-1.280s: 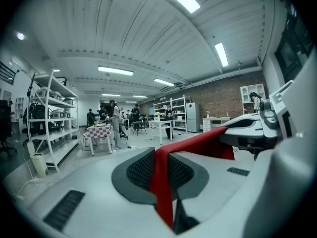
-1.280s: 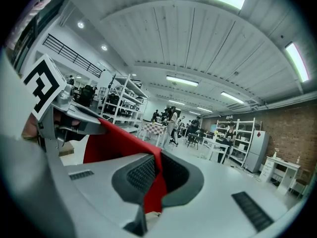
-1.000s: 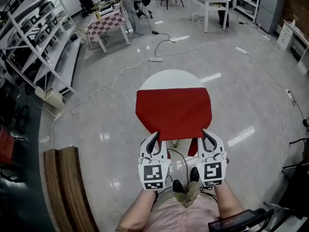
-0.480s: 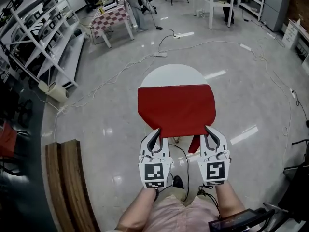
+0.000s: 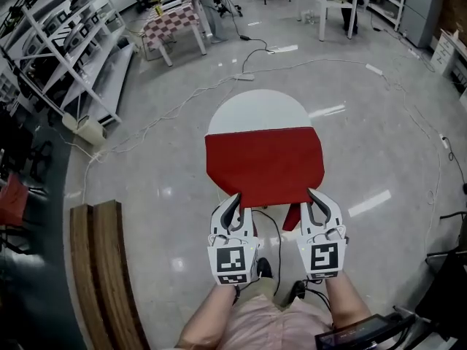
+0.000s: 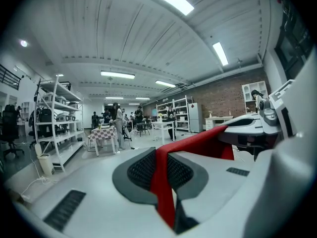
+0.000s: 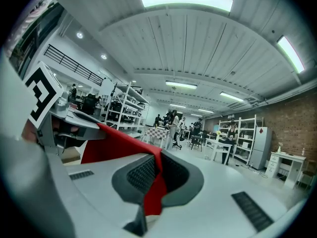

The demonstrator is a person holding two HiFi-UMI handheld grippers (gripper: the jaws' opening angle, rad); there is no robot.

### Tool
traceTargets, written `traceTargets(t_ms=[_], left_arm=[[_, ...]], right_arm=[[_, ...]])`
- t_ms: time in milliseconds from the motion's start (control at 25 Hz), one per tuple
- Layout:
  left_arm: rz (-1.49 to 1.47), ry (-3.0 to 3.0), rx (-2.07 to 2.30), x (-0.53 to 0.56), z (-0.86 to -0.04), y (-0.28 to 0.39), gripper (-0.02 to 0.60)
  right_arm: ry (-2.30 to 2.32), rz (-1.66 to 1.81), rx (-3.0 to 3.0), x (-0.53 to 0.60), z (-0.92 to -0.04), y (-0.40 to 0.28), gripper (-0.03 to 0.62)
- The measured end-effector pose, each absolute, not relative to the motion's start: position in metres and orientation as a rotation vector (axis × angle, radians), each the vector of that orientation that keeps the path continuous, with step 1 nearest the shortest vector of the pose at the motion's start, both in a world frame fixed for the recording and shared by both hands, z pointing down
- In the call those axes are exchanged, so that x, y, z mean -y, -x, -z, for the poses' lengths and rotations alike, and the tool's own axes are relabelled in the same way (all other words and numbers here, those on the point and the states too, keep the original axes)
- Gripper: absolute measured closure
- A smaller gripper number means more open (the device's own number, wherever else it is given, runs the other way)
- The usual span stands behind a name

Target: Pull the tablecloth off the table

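Gripping the near edge of the red tablecloth [image 5: 264, 165], both claws are shut tight on fabric. The left claw [image 5: 232, 201] pinches a fold at the near-left corner and the right claw [image 5: 317, 197] does the same at the near-right corner. Each claw's own view shows a red strip squeezed in the thin slit between its pads.

From the claws the cloth runs straight away over the round white desk [image 5: 255, 115], whose far half already lies bare. The held edge spans left to right between the two claws, so the pull has to come back toward the person's body, square to that edge. Neither hand is nearer; they sit level with each other, so an even draw should keep the cloth from skewing. A loose flap hangs below the near edge just beside the right claw — it may drag on the desk's rim.

Nothing stands on the cloth. Behind the claws the way is tight: the person's legs and shoes [image 5: 264, 268] are close, and a black cable [image 5: 278, 235] loops on the floor there — a likely trip point when stepping back. A wooden bench [image 5: 98, 268] lies off to the left, while the shelves [image 5: 66, 57] and the checkered table [image 5: 171, 28] are well apart.
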State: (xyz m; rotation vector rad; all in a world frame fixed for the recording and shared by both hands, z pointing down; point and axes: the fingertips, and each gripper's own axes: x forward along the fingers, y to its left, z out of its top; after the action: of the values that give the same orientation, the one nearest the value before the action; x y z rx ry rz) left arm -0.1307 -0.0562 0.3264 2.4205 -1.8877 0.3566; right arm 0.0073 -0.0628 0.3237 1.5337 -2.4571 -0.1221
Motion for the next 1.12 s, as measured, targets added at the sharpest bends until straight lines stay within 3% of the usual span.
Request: traceTargets(t_ms=[1120], left_arm=[[-0.329, -2.365, 1.979, -0.039, -0.309, 0.08, 0.532]], right_arm=[[-1.478, 0.153, 2.531, -0.021, -0.305, -0.058, 0.569]])
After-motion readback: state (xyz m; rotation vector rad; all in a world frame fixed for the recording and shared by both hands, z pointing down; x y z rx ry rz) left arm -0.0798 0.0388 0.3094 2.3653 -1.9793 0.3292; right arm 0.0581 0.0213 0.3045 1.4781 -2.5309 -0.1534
